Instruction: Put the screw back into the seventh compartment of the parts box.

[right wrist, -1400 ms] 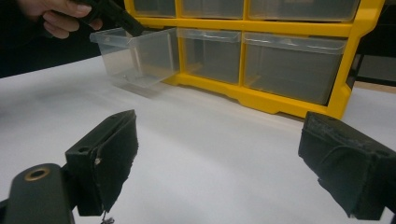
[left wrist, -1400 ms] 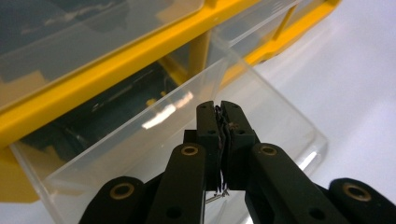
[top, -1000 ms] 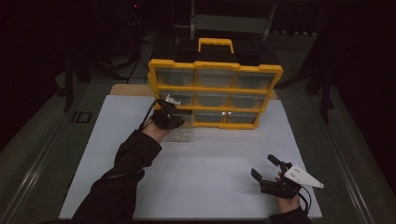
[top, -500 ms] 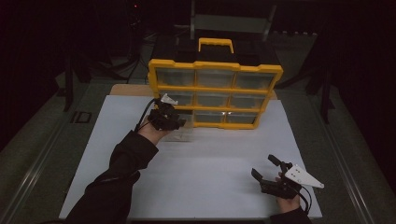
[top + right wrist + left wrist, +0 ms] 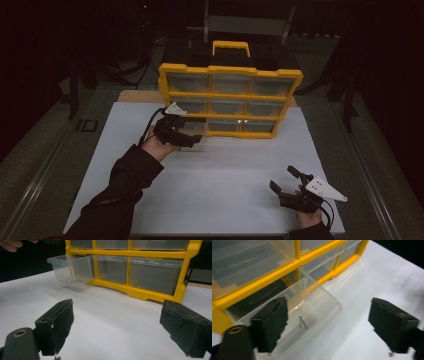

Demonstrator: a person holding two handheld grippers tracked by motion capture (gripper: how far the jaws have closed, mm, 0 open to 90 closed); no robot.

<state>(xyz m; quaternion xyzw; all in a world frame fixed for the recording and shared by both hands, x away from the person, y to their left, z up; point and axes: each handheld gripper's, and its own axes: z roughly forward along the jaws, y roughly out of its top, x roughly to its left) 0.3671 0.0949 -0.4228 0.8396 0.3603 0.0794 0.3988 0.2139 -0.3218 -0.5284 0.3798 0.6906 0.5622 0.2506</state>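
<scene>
A yellow drawer cabinet point(image 5: 230, 97) with clear drawers stands at the back of the white sheet. Its bottom left drawer point(image 5: 200, 136) is pulled out; in the left gripper view this drawer point(image 5: 317, 297) holds a small metal piece, like a screw point(image 5: 301, 322). My left gripper point(image 5: 192, 139) hovers over the drawer's front; its jaws have just been opening and stand wide apart, gripping nothing point(image 5: 328, 305). My right gripper point(image 5: 283, 178) rests at the front right of the sheet, open and empty point(image 5: 117, 307), facing the cabinet point(image 5: 140, 293) and the drawer point(image 5: 71, 267).
The white sheet point(image 5: 225, 190) covers the table between the cabinet and the near edge. A yellow carry handle point(image 5: 231, 46) tops the cabinet. The other drawers sit pushed in. Dark surroundings lie beyond the table's sides.
My left gripper has opened its jaws and lifted slightly, drawing back a little from the cabinet. The right gripper has stayed where it was.
</scene>
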